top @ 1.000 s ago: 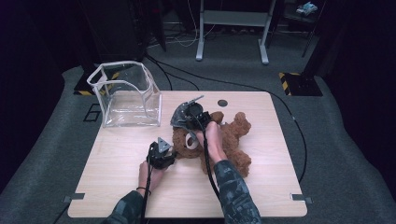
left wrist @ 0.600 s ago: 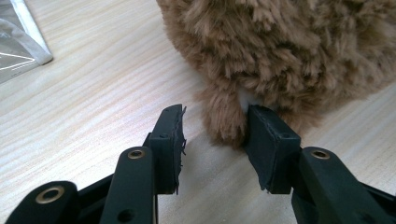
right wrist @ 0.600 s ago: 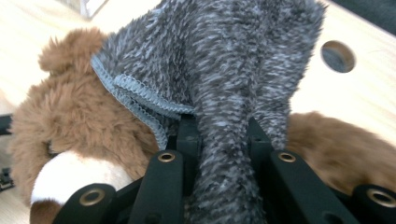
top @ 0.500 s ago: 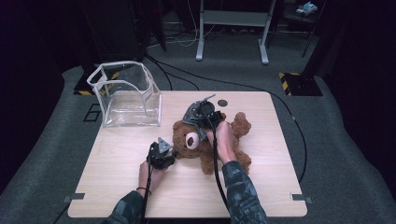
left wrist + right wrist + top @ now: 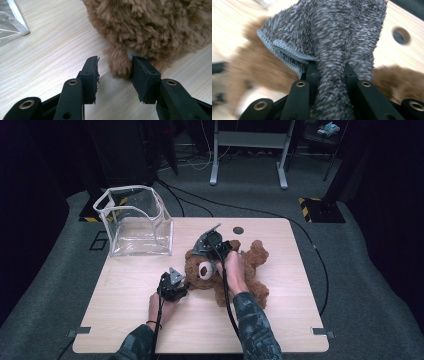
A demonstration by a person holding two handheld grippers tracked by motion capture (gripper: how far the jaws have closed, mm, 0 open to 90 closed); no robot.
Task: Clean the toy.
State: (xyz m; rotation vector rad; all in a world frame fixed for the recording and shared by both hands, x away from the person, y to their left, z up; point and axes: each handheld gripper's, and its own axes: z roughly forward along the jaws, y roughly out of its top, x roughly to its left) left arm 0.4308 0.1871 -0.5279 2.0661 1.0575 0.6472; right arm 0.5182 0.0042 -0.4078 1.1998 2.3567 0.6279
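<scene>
A brown teddy bear (image 5: 252, 262) lies on its back on the wooden table (image 5: 125, 320). My right gripper (image 5: 212, 246) is above the bear's head, shut on a grey fleecy cloth (image 5: 201, 245) that rises bunched between its jaws (image 5: 329, 68). The cloth (image 5: 332, 30) has a stitched blue-grey hem and hangs over the brown fur (image 5: 249, 65). My left gripper (image 5: 181, 283) rests on the table at the left of the bear's head. Its jaws (image 5: 115, 67) stand apart around a tuft of the bear (image 5: 155, 25). The tuft touches the right pad; a gap shows at the left pad.
A clear plastic bin (image 5: 135, 220) with a white rim stands at the table's far left corner; its edge (image 5: 15, 22) lies near my left gripper. A round hole (image 5: 238, 230) sits in the tabletop behind the bear. Dark carpet and cables surround the table.
My right gripper and the cloth drifted slightly right over the bear's head, then slightly back. The left gripper stayed where it was.
</scene>
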